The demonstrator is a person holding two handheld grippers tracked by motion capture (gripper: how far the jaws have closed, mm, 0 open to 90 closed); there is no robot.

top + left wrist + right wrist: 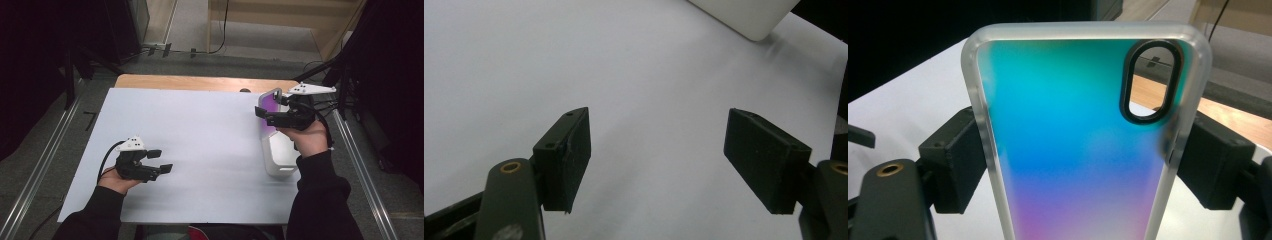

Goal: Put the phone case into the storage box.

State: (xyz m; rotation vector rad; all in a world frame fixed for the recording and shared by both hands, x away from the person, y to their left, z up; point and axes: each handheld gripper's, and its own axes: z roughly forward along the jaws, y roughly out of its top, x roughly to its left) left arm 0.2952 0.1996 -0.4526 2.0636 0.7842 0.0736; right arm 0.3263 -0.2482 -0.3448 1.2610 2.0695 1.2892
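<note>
Now | phone case (1083, 150) clamped between right tool (1083, 165) jaws, raised above table (200, 130)

Your phone case (1083, 150) is clear-rimmed with a teal-to-purple gradient back and an oval camera cutout. You hold it upright, clamped by its long edges, off the table near the right edge.

My left tongs (160, 161) and right tongs (265, 114): black frames, each topped by a white three-cornered plate with small dark dots. A black cable (106, 156) loops from the left unit. My sleeves (320, 192) are black with ribbed cuffs. Close up, each arm ends in a rectangular matt black pad (569, 157) fixed by two small screws, with a brass-ringed pivot hole (510, 167) behind it.
</note>
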